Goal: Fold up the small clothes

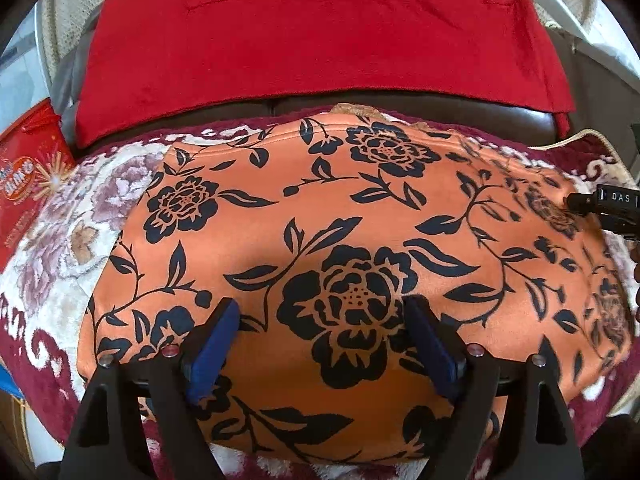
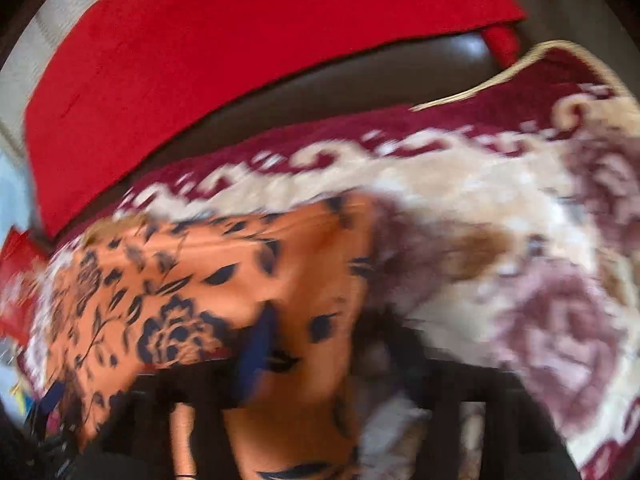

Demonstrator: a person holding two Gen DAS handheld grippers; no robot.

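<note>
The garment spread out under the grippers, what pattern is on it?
The garment is orange with black flowers and leafy vines, clearest in the left wrist view.

Left gripper (image 1: 322,344) angled downward, jaws spread wide, nothing clamped. Right gripper (image 2: 320,352) also tilted down, heavily blurred; jaw state unreadable.

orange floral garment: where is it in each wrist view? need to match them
Left wrist: orange floral garment fills the centre and lower frame, spread flat.
Right wrist: it sits lower left, blurred.
Shared landmark: red cloth along the top of both views.
</note>
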